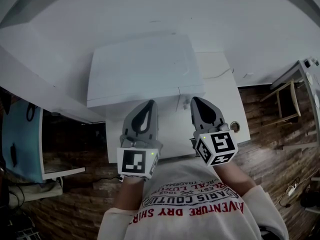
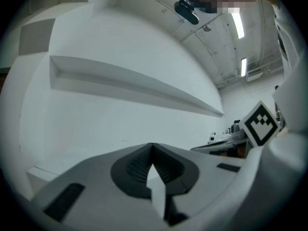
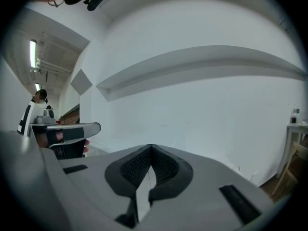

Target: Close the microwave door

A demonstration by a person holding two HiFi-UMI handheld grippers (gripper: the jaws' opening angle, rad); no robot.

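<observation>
A white microwave (image 1: pixel 142 66) is seen from above on a white counter (image 1: pixel 222 101) that is set against a pale wall. Its long axis runs left to right, slightly skewed, and its front face is turned to the near side, toward the person. From this steep angle, whether the door is shut cannot be told. The left tool (image 1: pixel 148 105) is held over the near edge of the microwave, near its middle, and the right tool (image 1: pixel 195 102) just right of it, by the near right corner; whether either touches the microwave cannot be told. In the left gripper view the left tool (image 2: pixel 152 146) is shown with its tips pressed together and nothing between them, and only the wall with a long shelf (image 2: pixel 134 83) is seen beyond. In the right gripper view the right tool (image 3: pixel 151 147) is likewise pressed together at the tips and empty, with the same shelf (image 3: pixel 202 61) in front of it. A small round thing (image 1: pixel 235 126) lies at the counter's near right edge, and a thin cable (image 1: pixel 220 74) trails over its far right part. A wooden chair (image 1: pixel 285 100) stands on the floor to the right.
</observation>
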